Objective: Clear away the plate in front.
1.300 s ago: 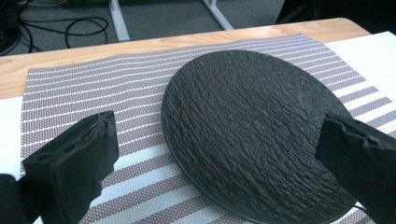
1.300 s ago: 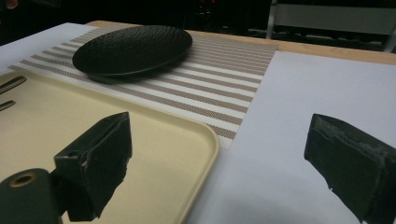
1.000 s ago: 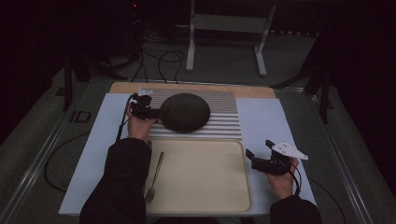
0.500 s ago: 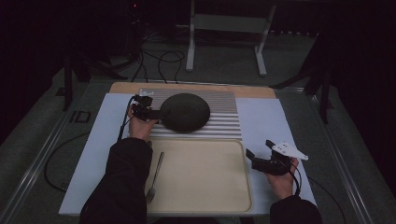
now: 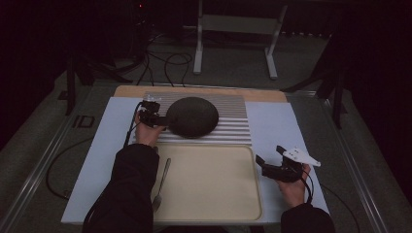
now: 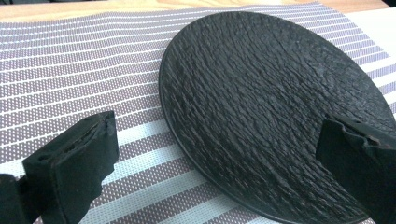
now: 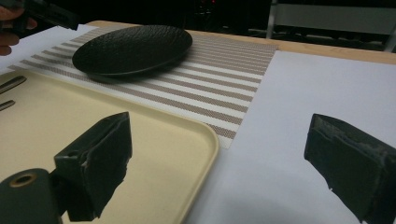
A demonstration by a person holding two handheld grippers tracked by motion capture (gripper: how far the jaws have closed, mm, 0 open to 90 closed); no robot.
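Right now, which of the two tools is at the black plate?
The left tool, its open jaws straddling the black plate's rim on the striped mat. The right tool hovers beside the beige tray.

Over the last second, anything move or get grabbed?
Almost nothing. The left gripper stays at the left edge of the black plate, jaws open on either side of the rim, not closed on it. The plate has not shifted on the striped mat. The right gripper stays open by the tray's right edge, and the fork lies where it was.

Right of the black plate [image 5: 192,116] the striped mat [image 5: 233,121] lay bare; the cream tray [image 5: 214,189] blocked its near side.
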